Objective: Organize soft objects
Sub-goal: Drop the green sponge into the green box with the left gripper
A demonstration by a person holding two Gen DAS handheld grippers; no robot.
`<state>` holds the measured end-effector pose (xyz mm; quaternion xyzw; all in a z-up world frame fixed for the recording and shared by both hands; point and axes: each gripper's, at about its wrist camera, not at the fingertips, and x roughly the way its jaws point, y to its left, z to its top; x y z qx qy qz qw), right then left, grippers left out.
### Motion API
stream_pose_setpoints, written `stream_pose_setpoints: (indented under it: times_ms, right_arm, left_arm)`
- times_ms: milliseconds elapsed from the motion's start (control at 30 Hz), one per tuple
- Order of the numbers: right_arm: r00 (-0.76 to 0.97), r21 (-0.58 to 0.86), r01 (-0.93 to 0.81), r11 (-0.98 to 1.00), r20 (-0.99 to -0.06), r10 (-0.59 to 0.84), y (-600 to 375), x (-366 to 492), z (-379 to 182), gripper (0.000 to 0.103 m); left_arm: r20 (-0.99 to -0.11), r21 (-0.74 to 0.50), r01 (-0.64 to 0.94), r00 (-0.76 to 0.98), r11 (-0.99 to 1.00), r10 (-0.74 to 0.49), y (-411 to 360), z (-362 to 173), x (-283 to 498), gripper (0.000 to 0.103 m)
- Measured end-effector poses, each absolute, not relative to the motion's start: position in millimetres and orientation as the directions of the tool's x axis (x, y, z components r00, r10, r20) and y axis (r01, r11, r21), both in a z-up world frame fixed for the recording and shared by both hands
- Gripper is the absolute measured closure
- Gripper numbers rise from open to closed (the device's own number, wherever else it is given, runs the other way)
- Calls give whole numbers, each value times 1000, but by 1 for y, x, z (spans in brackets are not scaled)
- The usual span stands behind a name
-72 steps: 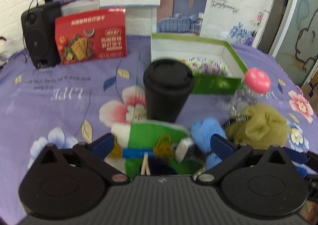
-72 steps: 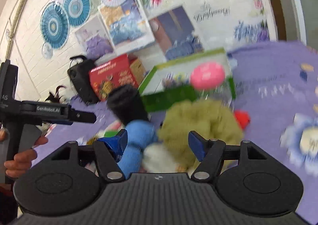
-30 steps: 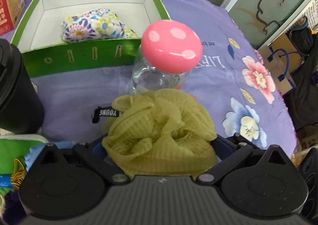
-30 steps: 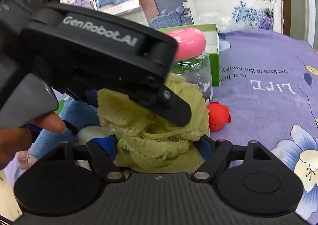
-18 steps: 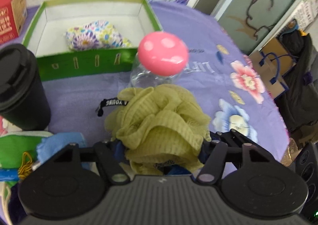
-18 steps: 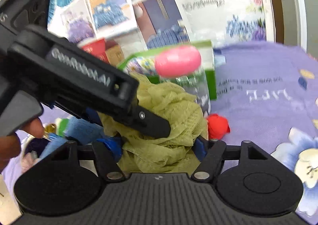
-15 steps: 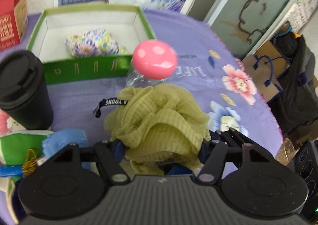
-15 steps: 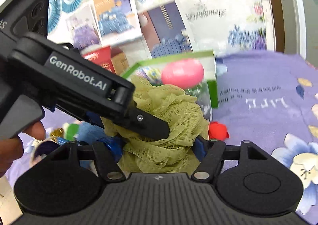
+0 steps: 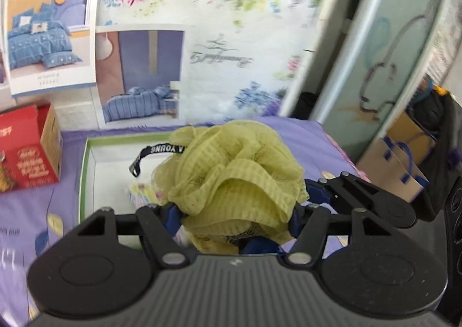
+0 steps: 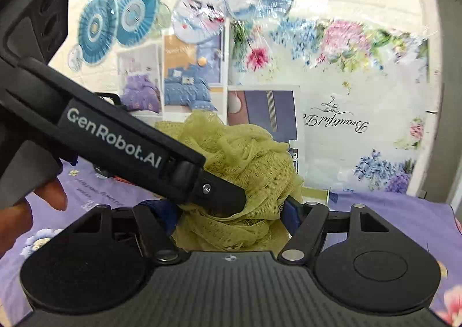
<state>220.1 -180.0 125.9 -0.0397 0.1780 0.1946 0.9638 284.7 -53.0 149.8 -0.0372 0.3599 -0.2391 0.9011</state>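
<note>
Both jaws clamp the same yellow-green mesh pouf (image 9: 236, 179), left gripper (image 9: 235, 220) and right gripper (image 10: 231, 217) squeezing it from 2 sides. It hangs in the air w/ the green-rimmed box (image 9: 83, 176) just beyond and below, strap end pointing toward the box. Neither hand is nearer. Vs 1 s ago: both jaws narrowed onto the pouf, and it's lifted off the bed (image 9: 26, 205); bottle and cup are out of view.

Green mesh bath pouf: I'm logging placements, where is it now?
In both wrist views the pouf sits centre frame, clamped by the left gripper and right gripper, in front of the green box.
</note>
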Motion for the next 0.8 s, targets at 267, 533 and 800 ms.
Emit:
stream_pose_setpoints:
  times_ms: [267,533,800]
  right_arm:
    - [762,54,-391,919,-542,355,-195,335,89,45]
    - [841,66,-306,950,-449,302,-224,309,93,45]
    - [880,100,-273,957,-376,291,-226,210,114,44]
  left_arm:
    - [-701,-198,268,634,943,-327,-52,109,390,8]
    - [-683,-276,203,647,940,-340,-14,113,379,7]
    - [-645,-222,252,687,942,-335,9,129,272,5]
